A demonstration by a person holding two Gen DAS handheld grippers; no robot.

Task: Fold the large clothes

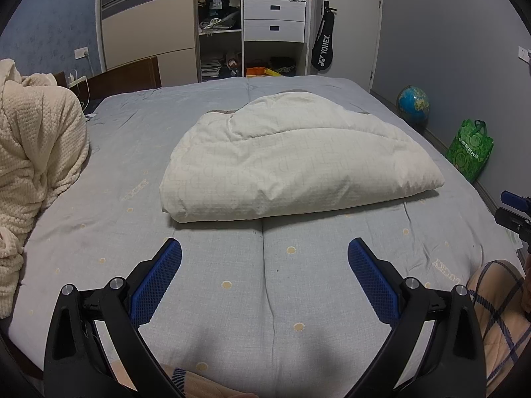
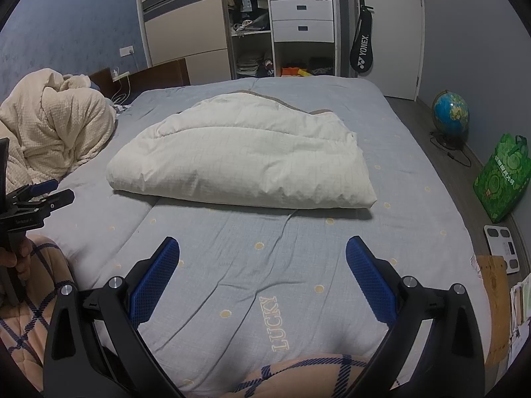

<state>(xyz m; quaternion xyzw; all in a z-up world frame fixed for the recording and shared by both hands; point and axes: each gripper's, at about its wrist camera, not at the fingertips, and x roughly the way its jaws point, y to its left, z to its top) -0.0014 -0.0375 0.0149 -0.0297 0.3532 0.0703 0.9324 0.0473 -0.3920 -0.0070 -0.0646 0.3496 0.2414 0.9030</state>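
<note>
A thick cream-white quilt (image 1: 292, 159) lies folded into a puffy bundle in the middle of the grey bed sheet (image 1: 215, 265). In the right wrist view the same quilt (image 2: 245, 162) sits ahead and slightly left. My left gripper (image 1: 264, 252) is open above bare sheet, short of the quilt's near edge, holding nothing. My right gripper (image 2: 262, 250) is open too, over the sheet near the "LUCKY" print, also short of the quilt. Each gripper shows at the edge of the other's view: the right gripper (image 1: 514, 212), the left gripper (image 2: 36, 199).
A crumpled beige knitted blanket (image 1: 36, 165) is heaped at the bed's left side by the headboard. The person's plaid sleeves (image 2: 36, 301) frame the near edge. On the floor to the right stand a globe (image 2: 451, 117), a green bag (image 2: 501, 179) and a scale (image 2: 501, 242). A wardrobe (image 1: 252, 26) is behind the bed.
</note>
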